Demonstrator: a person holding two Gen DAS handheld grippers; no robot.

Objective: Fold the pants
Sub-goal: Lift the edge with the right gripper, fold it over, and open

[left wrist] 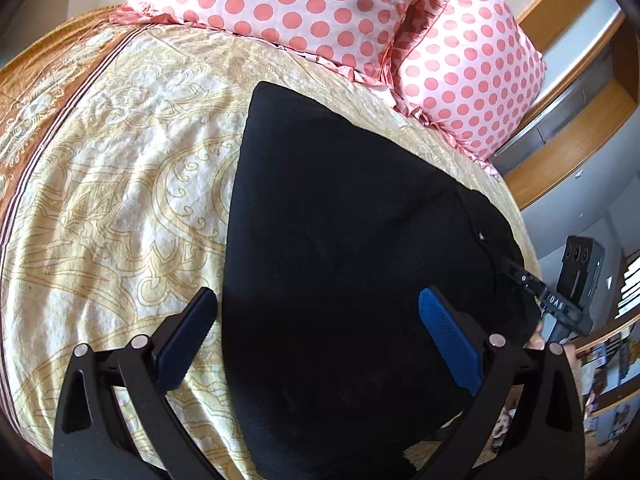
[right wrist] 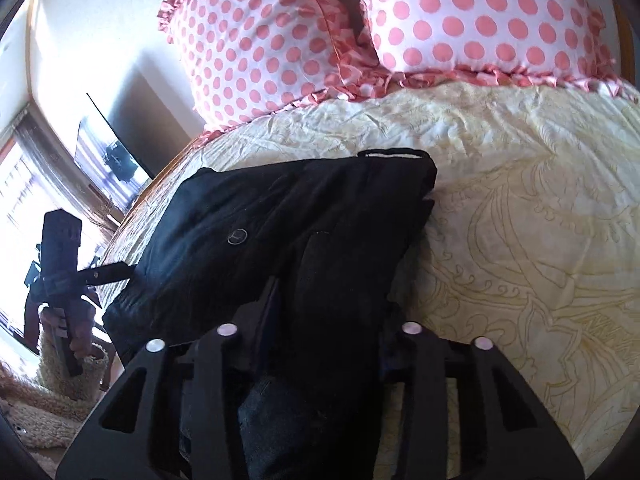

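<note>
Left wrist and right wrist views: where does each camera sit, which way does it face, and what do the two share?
Left wrist: sits on the left tool, looking down along its open fingers at the black pants on the patterned bedspread; the right tool shows at the right edge.
Right wrist: sits on the right tool, looking down at the pants' waist end, with dark cloth bunched between its fingers; the left tool and a hand show at left.
Shared: the pants, the bedspread and the polka-dot pillows.
</note>
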